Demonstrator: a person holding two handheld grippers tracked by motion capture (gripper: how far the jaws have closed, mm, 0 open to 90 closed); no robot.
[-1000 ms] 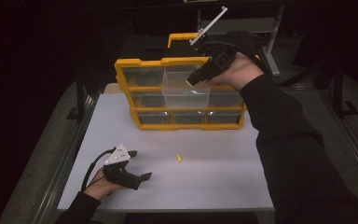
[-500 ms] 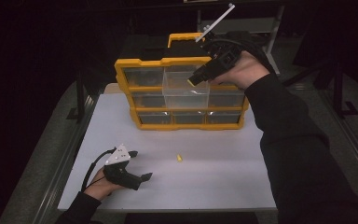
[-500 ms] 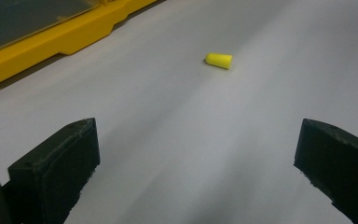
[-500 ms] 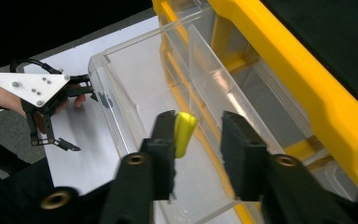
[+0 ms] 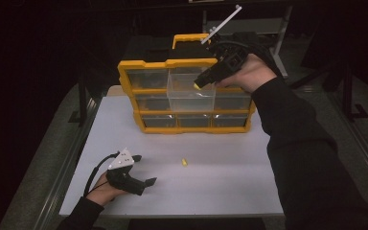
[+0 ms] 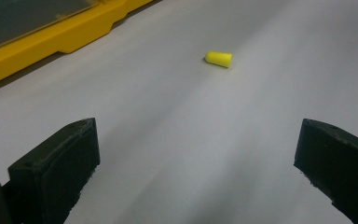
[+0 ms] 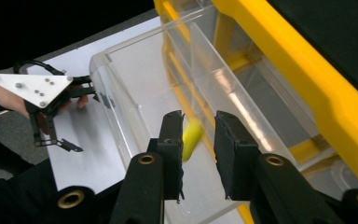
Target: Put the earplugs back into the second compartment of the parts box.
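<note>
Earplug [image 7: 191,135] between right gripper [image 7: 198,140] jaws above open drawer [image 7: 135,79].

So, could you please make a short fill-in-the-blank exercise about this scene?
1. The right gripper hangs over the pulled-out clear ____ of the yellow organizer.
2. The colour of the earplug between its jaws is ____.
3. A second earplug lies on the white ____.
4. The jaws of the left gripper stand ____, with nothing between them.

Missing words: drawer; yellow; table; open

Black claws [image 5: 146,183], grey three-cornered plate [image 5: 123,160], dark sleeves [image 5: 297,139]
</note>
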